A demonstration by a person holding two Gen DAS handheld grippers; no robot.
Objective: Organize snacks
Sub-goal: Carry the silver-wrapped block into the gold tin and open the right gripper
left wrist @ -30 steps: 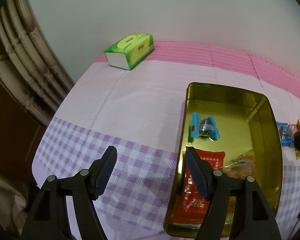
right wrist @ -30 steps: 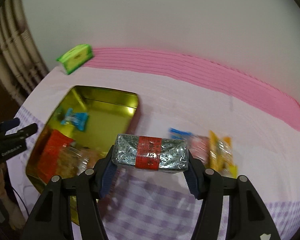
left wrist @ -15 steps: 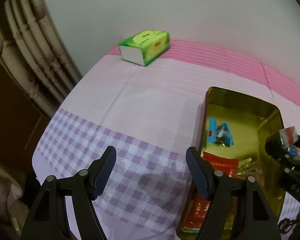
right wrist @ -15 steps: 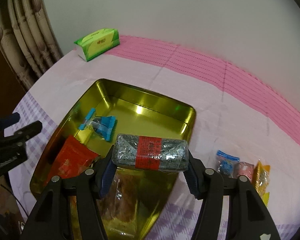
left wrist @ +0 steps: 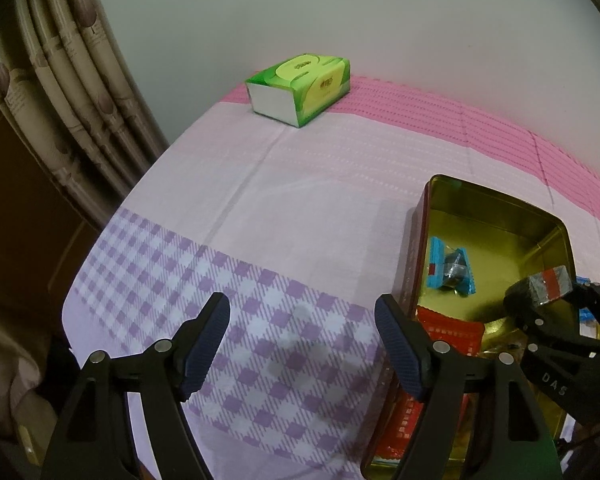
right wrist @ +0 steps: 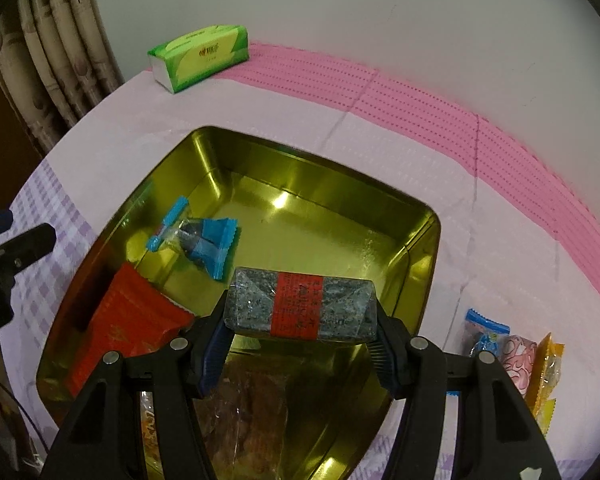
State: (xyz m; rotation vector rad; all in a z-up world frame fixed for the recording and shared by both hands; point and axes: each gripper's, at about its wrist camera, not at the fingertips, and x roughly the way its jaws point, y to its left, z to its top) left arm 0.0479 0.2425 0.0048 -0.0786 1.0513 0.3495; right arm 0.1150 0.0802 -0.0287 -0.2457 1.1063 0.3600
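1. Right gripper [right wrist: 300, 344] clamps a silver foil-wrapped bar with red band [right wrist: 300, 308], held above the gold tin [right wrist: 428, 264].
2. Left gripper [left wrist: 302, 344] empty over the checked tablecloth [left wrist: 260, 264] beside the tin; jaws have just been opening.
3. Three wrapped snacks [right wrist: 512, 360] lie right of the tin.

I see a plain pale grey-white wall [left wrist: 340, 20] behind the tabletop [left wrist: 300, 184], no marks worth noting. The tabletop wears a cloth: pink striped band along the wall edge, pale pink middle, lilac-and-white check nearest me. Beige patterned curtain [left wrist: 72, 92] hangs in folds at the left, past the tabletop's corner. A green tissue box [left wrist: 300, 88] sits at the far corner. Light is dim and even, slightly warm.
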